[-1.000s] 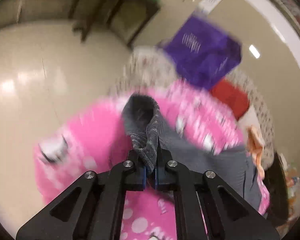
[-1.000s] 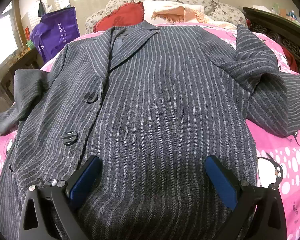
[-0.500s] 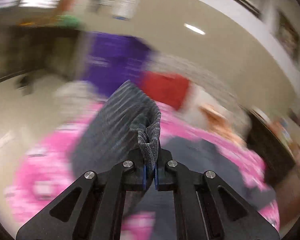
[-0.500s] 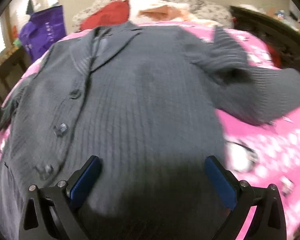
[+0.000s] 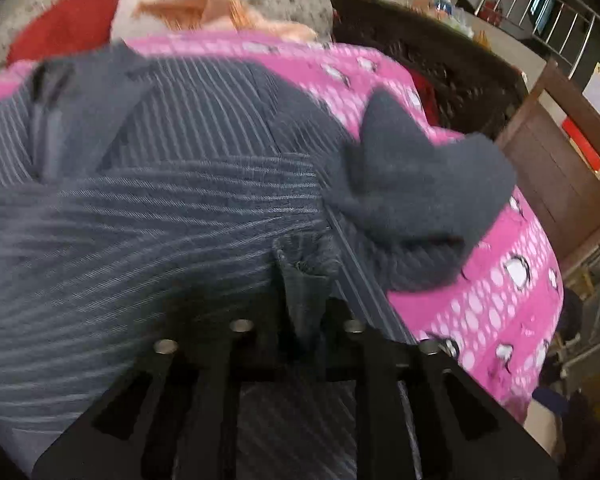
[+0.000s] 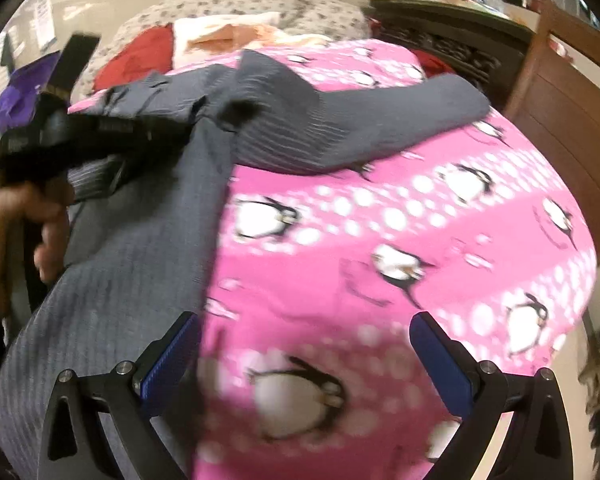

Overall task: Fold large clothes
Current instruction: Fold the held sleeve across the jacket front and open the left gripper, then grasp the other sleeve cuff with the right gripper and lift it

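a: where's the jacket (image 5: pixel 148 216)?
b: spread on the pink blanket (image 6: pixel 400 240), one sleeve (image 5: pixel 416 204) folded over on the right
a: left claw (image 5: pixel 300 320)?
b: jaws just opening, only a narrow gap, a fold of the cuff (image 5: pixel 304 284) between them
a: right claw (image 6: pixel 304 360)?
b: wide open, holding nothing, over the blanket beside the jacket's edge

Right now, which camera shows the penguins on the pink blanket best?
The right wrist view. The pink blanket fills most of the picture there, with many penguins in view, though blurred. In the left wrist view the striped grey jacket covers most of it, so only a strip of blanket with a few penguins shows.
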{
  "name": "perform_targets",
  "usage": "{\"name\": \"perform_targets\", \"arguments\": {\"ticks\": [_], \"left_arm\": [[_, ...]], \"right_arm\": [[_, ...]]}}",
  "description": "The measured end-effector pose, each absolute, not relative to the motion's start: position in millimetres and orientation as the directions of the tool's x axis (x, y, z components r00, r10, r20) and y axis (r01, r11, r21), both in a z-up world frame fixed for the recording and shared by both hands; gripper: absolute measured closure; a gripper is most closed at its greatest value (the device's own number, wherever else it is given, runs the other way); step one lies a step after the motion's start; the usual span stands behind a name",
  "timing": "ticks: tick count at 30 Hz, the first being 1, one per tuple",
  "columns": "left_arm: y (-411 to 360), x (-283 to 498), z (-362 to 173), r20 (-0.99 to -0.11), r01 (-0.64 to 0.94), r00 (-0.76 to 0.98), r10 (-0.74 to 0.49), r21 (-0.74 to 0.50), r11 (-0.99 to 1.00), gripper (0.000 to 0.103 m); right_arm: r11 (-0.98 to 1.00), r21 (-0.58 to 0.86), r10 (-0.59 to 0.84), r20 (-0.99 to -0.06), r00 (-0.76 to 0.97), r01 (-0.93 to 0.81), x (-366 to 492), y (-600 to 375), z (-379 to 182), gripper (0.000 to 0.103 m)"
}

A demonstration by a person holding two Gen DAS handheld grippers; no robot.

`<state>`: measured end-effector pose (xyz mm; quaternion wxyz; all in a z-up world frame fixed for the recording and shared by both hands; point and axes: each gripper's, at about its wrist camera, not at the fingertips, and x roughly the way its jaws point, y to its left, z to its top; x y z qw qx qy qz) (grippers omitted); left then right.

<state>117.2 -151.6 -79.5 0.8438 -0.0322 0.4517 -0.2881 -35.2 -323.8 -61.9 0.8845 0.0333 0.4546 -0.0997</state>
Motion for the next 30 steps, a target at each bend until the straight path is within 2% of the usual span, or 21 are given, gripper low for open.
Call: {"name": "perform_targets", "arguments": {"ticks": [2, 3, 6, 8, 11, 13, 15, 16, 17, 19, 22, 24, 26, 30], "left_arm": [[-147.6, 107.1, -72.5, -0.725, 0.458, 0.395, -0.564, -0.377, 0.805, 0.069], [-141.9, 104.3, -66.0, -0.709, 0.456, 0.377, -0.596, -0.418, 0.786, 0.067], [-116.4, 95.3, -37.5, -0.656, 0.447, 0.364, -0.661, -0.500, 0.742, 0.065], [-86.3, 86.8, -11.6, -0.619, 0.461, 0.430, -0.657, -0.475, 0.749, 0.065], [-23.1, 80.5, 6.0, -0.610, 0.373, 0.607, -0.509, -0.346, 0.861, 0.065], [24.7, 83.5, 2.3, -0.628, 0.199, 0.715, -0.306, -0.237, 0.951, 0.065], [57.3, 94.4, -10.9, -0.669, 0.042, 0.729, -0.144, -0.167, 0.985, 0.077], [70.2, 101.2, -21.6, -0.695, -0.021, 0.714, -0.083, -0.141, 0.990, 0.087], [75.5, 106.1, -29.5, -0.710, -0.046, 0.702, -0.063, -0.133, 0.990, 0.087], [78.7, 110.6, -48.5, -0.741, -0.057, 0.669, -0.065, -0.138, 0.989, 0.087], [71.6, 105.6, -63.8, -0.747, -0.070, 0.663, -0.056, -0.136, 0.988, 0.085], [65.7, 102.9, -70.7, -0.737, -0.046, 0.673, -0.057, -0.119, 0.992, 0.081], [63.5, 101.5, -73.4, -0.735, -0.032, 0.674, -0.078, -0.135, 0.990, 0.075], [65.6, 100.7, -79.0, -0.735, -0.029, 0.672, -0.092, -0.150, 0.988, 0.073]], "right_arm": [[0.977, -0.028, -0.146, -0.809, 0.569, 0.212, -37.5, -329.0, -60.3, 0.000], [0.977, -0.031, -0.150, -0.806, 0.573, 0.212, -35.4, -328.6, -58.6, 0.000], [0.978, -0.027, -0.148, -0.784, 0.602, 0.205, -22.6, -331.2, -49.7, 0.000], [0.985, -0.036, -0.138, -0.748, 0.650, 0.167, -11.3, -323.5, -35.5, 0.002], [0.998, -0.050, -0.056, -0.654, 0.755, 0.031, 6.6, -294.4, -8.2, 0.003], [0.995, -0.031, 0.061, -0.602, 0.796, -0.100, 23.5, -268.9, 5.8, 0.006], [0.966, -0.006, 0.206, -0.592, 0.779, -0.259, 50.8, -234.3, 8.9, 0.009], [0.954, 0.018, 0.250, -0.599, 0.760, -0.300, 63.1, -223.7, 5.9, 0.020], [0.942, 0.057, 0.293, -0.620, 0.728, -0.330, 81.1, -211.9, -1.3, 0.030], [0.938, 0.108, 0.311, -0.680, 0.664, -0.329, 111.8, -201.3, -24.1, 0.031], [0.974, 0.108, 0.202, -0.814, 0.545, -0.199, 147.9, -215.5, -80.3, 0.033], [0.969, 0.153, 0.238, -0.774, 0.587, -0.192, 142.7, -221.7, -75.6, 0.033], [0.971, 0.160, 0.235, -0.786, 0.572, -0.180, 147.2, -222.6, -64.8, 0.035], [0.973, 0.147, 0.227, -0.728, 0.647, -0.176, 168.4, -217.3, -40.4, 0.035]]}}
